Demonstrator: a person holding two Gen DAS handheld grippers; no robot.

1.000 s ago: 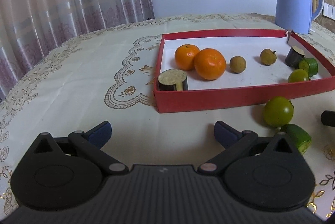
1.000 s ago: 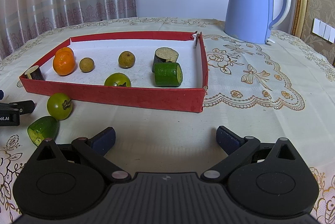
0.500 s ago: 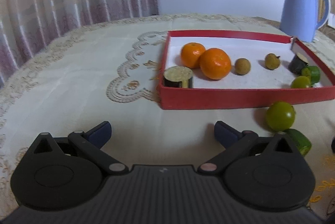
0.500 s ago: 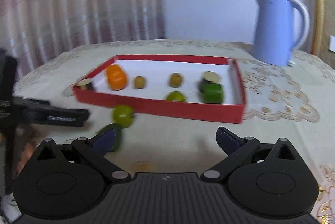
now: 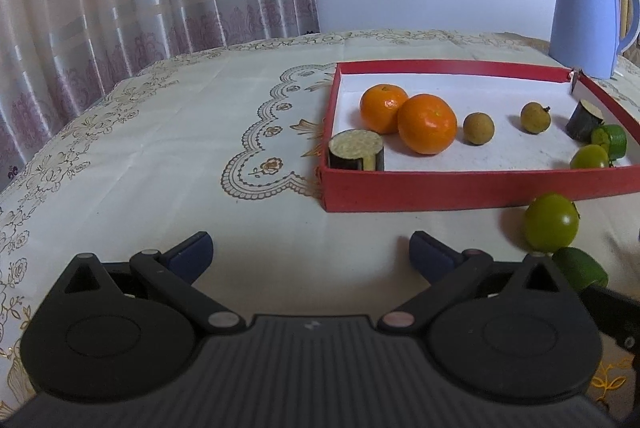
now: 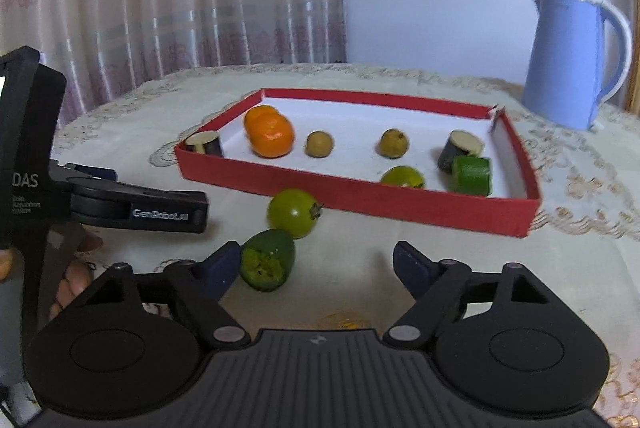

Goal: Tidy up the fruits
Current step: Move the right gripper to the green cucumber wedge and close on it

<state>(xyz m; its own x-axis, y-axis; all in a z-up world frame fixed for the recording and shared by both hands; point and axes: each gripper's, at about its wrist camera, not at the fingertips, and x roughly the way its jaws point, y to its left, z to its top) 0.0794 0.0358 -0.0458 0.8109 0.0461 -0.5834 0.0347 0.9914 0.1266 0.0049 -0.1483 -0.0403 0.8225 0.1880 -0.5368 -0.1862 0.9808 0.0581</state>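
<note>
My right claw (image 6: 314, 264) is closing, its left pad beside the cut green piece (image 6: 267, 260) lying on the surface outside the red tray (image 6: 360, 188); off-centre, it may nudge it into the green tomato (image 6: 294, 213). My left claw (image 5: 310, 250) hangs released.

The left gripper (image 6: 160, 214) reads "GenRobot.AI"; its body reads "DAS".

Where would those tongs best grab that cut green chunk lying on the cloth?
Across the cucumber piece's rounded skin, coming from its ragged cut face, which points at the right tongs. Those are closing, one finger beside it, not yet gripping. The tomato crowds the far end.
</note>
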